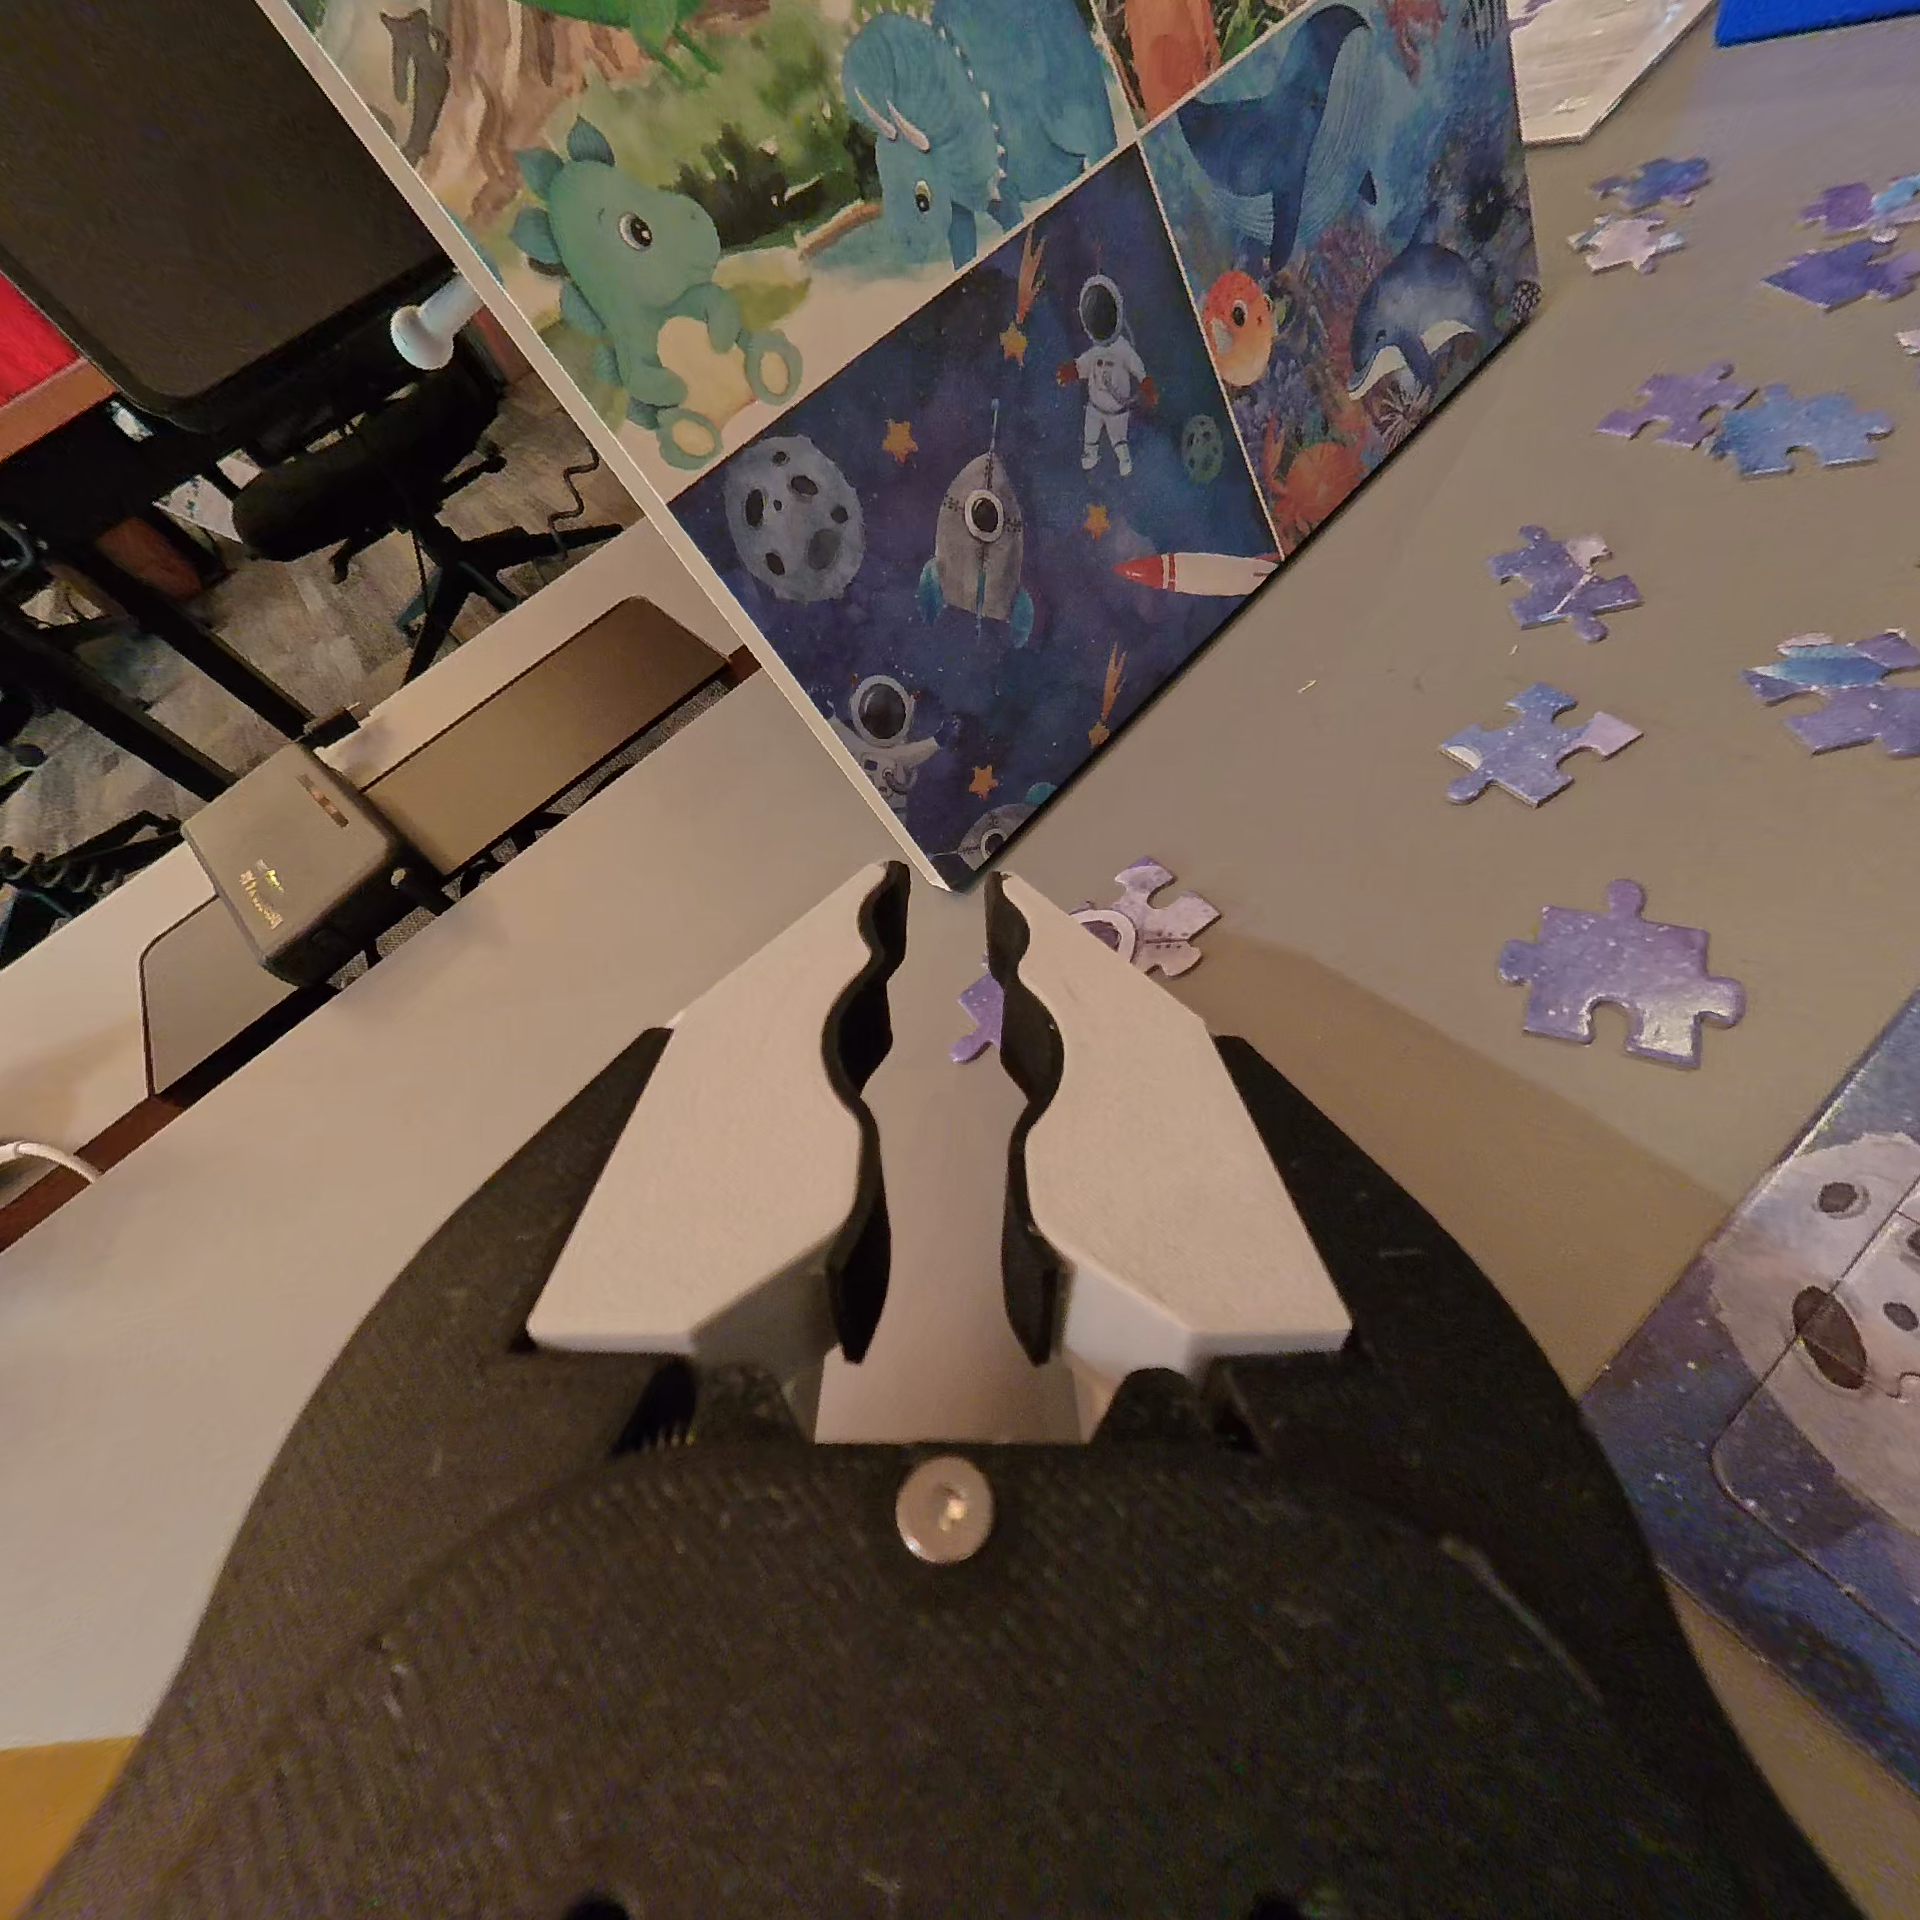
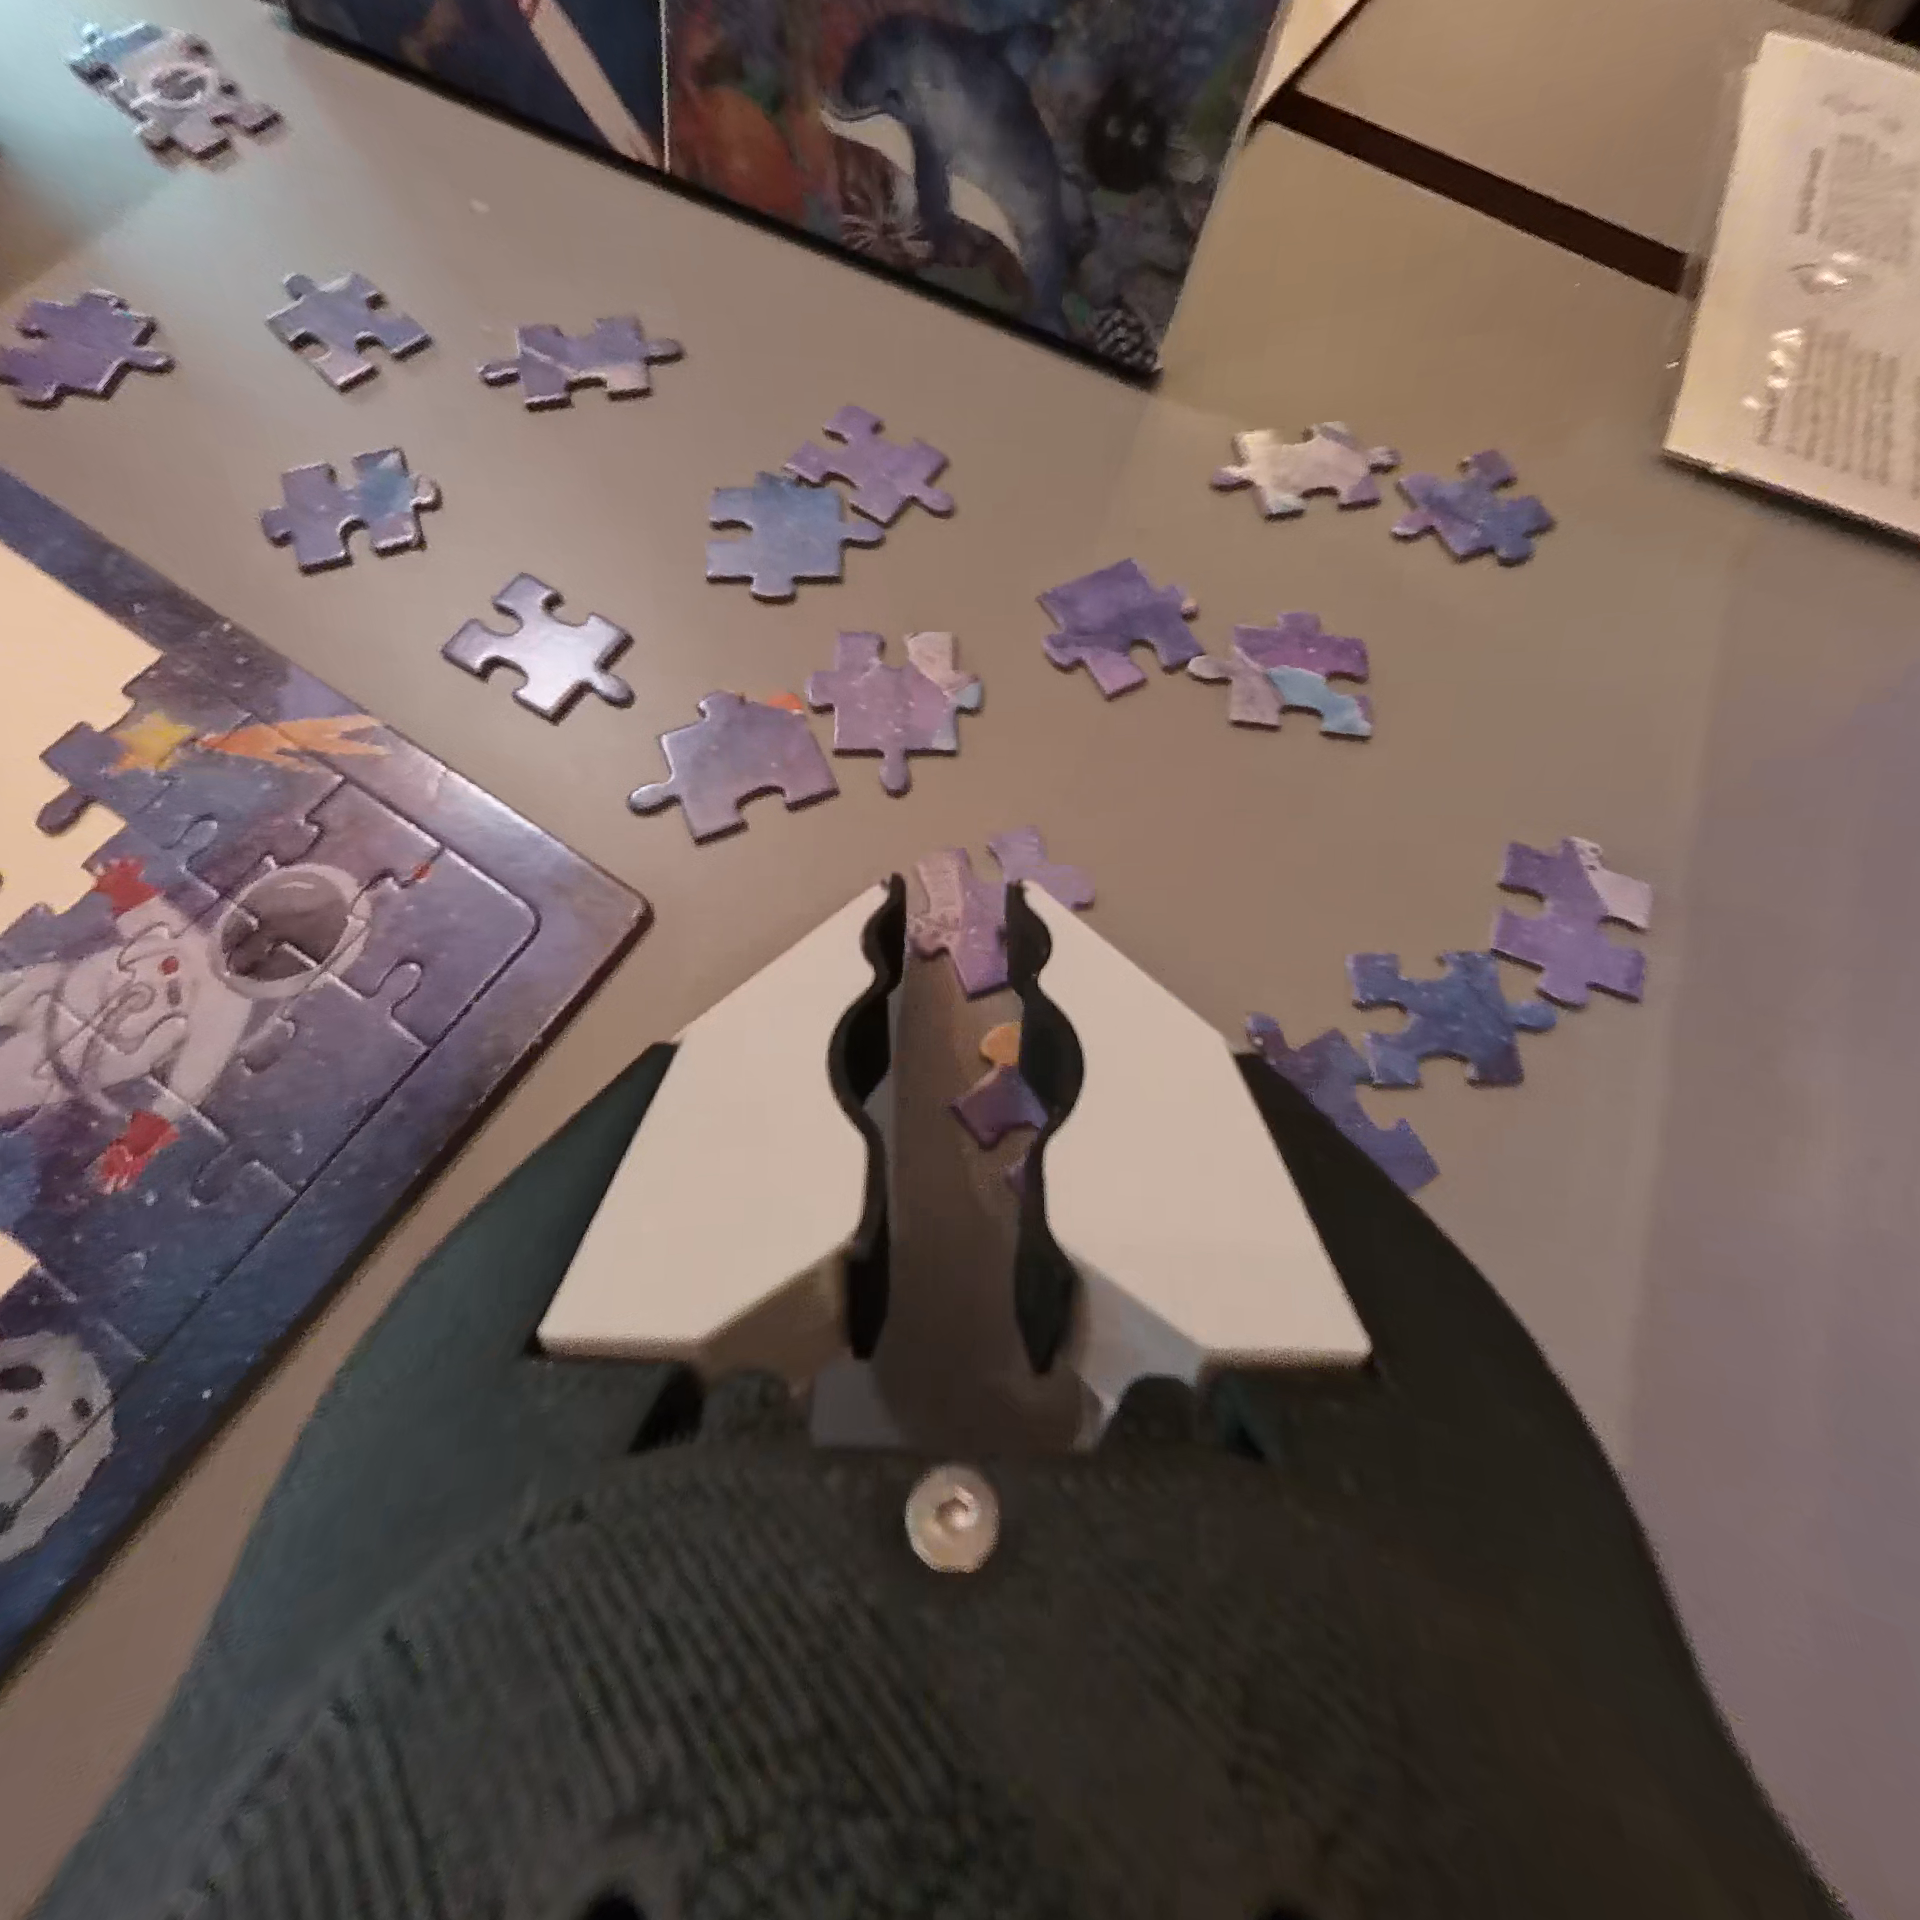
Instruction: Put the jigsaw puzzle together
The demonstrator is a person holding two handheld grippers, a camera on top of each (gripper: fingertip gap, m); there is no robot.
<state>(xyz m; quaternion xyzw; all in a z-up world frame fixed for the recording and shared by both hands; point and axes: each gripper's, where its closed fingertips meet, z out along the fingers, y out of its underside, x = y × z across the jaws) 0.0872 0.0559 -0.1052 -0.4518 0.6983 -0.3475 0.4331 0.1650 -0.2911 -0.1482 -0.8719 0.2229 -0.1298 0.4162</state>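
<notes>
Left gripper [image 1: 948, 883] is hovering over the grey tabletop [image 1: 1351, 644], fingers [image 1: 883, 956] standing slightly apart with nothing between them. The lower corner of the upright picture box [image 1: 987, 540] is sitting just beyond the tips; an astronaut piece [image 1: 1148, 920] is lying just right of them.

Right gripper [image 2: 954, 883] is hanging low over a purple piece [image 2: 961, 914], fingers [image 2: 881, 956] slightly apart; whether the pads are touching it I cannot tell. Loose pieces [image 2: 748, 769] are lying scattered ahead. The part-built puzzle board [image 2: 343, 935] is lying to the left, a printed sheet [image 2: 1808, 281] far right
</notes>
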